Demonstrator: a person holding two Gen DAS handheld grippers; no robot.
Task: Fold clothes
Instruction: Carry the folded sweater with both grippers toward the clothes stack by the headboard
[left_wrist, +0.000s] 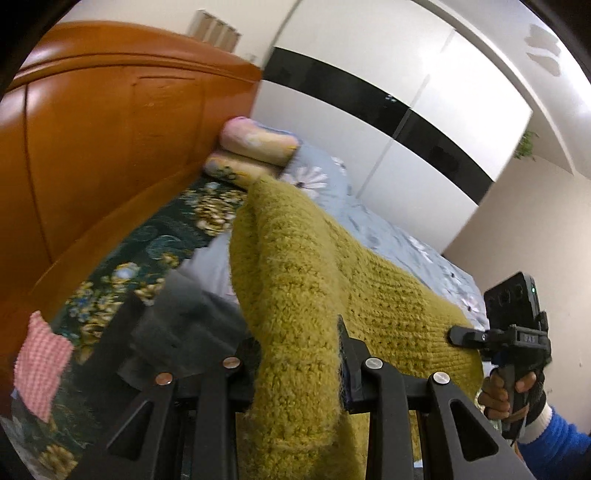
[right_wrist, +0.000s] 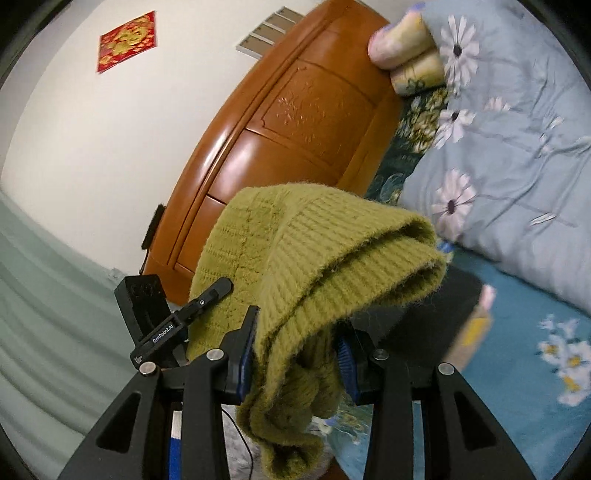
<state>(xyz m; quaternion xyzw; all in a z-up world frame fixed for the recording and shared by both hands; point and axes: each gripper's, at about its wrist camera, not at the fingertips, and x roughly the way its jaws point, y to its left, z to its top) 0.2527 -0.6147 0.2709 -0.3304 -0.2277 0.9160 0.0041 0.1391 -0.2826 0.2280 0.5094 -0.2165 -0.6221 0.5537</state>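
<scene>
An olive-green knitted sweater (left_wrist: 303, 280) hangs lifted above the bed, stretched between both grippers. My left gripper (left_wrist: 299, 365) is shut on a bunched fold of it. My right gripper (right_wrist: 295, 350) is shut on another bunched part of the sweater (right_wrist: 321, 258), which drapes over and below its fingers. In the left wrist view the right gripper (left_wrist: 461, 338) shows at the right edge, gripping the sweater's far edge, held by a hand in a blue sleeve. In the right wrist view the left gripper's finger (right_wrist: 210, 295) shows pressed on the sweater at the left.
An orange wooden headboard (left_wrist: 110, 147) stands at the left. Two rolled floral pillows (left_wrist: 255, 147) lie by it. A pale blue flowered quilt (right_wrist: 517, 147) covers the bed. A dark grey garment (left_wrist: 184, 332) and a pink checked cloth (left_wrist: 40, 365) lie on the dark floral sheet. A white and black wardrobe (left_wrist: 406, 129) stands behind.
</scene>
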